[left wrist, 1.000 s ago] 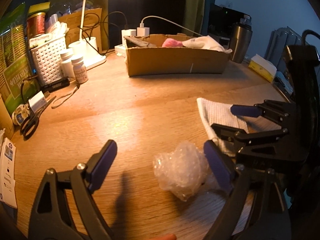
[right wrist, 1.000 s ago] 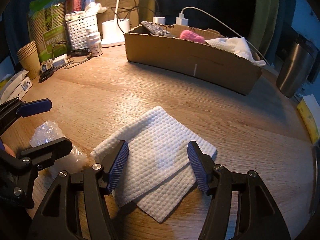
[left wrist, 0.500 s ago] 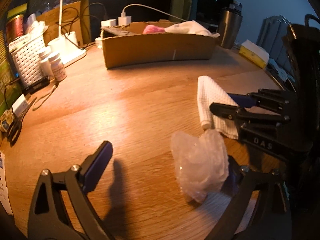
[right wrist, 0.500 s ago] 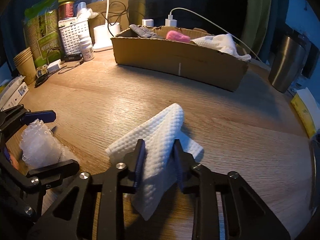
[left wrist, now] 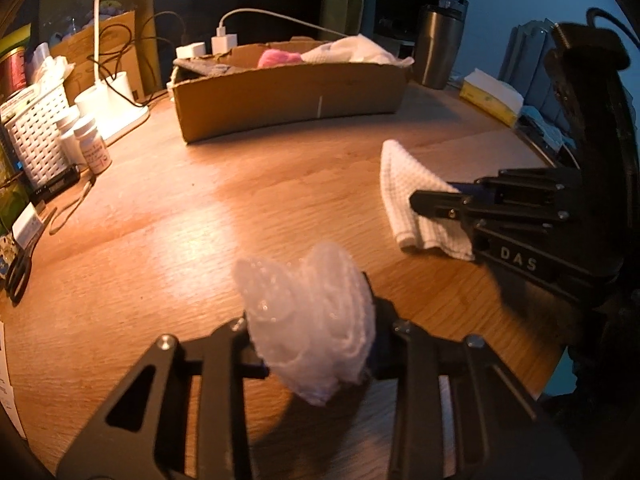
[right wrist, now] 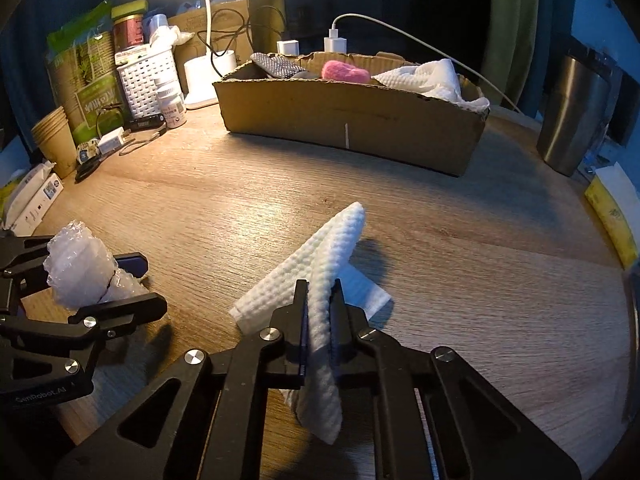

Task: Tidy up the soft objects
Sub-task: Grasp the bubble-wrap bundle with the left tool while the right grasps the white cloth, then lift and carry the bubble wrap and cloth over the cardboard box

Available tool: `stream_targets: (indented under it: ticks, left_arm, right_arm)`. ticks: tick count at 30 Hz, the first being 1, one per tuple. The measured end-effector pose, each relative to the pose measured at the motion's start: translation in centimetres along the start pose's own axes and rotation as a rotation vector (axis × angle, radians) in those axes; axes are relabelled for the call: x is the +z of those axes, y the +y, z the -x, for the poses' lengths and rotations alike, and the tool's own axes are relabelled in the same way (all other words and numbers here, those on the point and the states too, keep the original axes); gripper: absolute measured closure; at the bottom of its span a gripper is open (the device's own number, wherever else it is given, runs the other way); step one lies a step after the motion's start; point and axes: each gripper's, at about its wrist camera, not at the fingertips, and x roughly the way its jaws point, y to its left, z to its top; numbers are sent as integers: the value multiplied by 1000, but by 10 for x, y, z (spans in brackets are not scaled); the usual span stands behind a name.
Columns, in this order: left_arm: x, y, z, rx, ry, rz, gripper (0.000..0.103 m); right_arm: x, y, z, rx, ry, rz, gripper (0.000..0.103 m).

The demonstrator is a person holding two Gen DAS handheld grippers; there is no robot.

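A crumpled wad of bubble wrap [left wrist: 308, 320] sits between the fingers of my left gripper [left wrist: 312, 344], whose jaws are closing and press on it from both sides. The wad is just above the wooden table [left wrist: 180, 240]. My right gripper [right wrist: 319, 320] is closing too, pinching a white waffle-textured cloth [right wrist: 320, 256] into an upright fold; one corner of the cloth still rests on the table. The two grippers are side by side, the left gripper [right wrist: 108, 280] left of the right gripper [left wrist: 436, 196]. A cardboard box [right wrist: 352, 120] stands at the back with a pink soft item [right wrist: 346, 72] and white cloths [right wrist: 428, 76] inside.
A steel tumbler [right wrist: 572, 116] stands right of the box, with a yellow tissue pack [right wrist: 612, 216] near the right edge. On the left are a lamp base [right wrist: 204, 76], a white basket [right wrist: 148, 80], pill bottles [right wrist: 172, 106], paper cups [right wrist: 56, 140], scissors [left wrist: 20, 264] and cables.
Both grippers closed: the left one on the bubble wrap, the right one on the flat cloth, which bunched into an upright fold. Both moved slightly towards the box.
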Motion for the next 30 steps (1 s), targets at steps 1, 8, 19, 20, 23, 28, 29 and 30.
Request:
stream_targets:
  ticks: [1, 8, 19, 20, 23, 28, 29, 30]
  left_arm:
    - [1, 0, 1, -2, -4, 2, 70]
    - [5, 4, 9, -11, -38, 24, 70]
    - [21, 15, 39, -20, -138, 49, 71]
    - [24, 17, 42, -19, -151, 54, 71]
    - [32, 23, 47, -17, -171, 61, 71]
    - [49, 29, 55, -9, -206, 49, 71]
    - [53, 30, 57, -7, -215, 46, 71]
    - [56, 30, 58, -6, -224, 45, 71]
  right_arm:
    - [0, 0, 0, 3, -1, 3, 94]
    - [5, -3, 10, 6, -13, -3, 95]
    - [32, -7, 44, -13, -111, 10, 95]
    - [35, -8, 48, -17, -121, 16, 95]
    - [44, -10, 60, -30, -155, 16, 95]
    - [55, -15, 72, -35, -200, 14, 95]
    - [58, -15, 74, -37, -207, 16, 95]
    - [60, -15, 75, -37, -213, 18, 95]
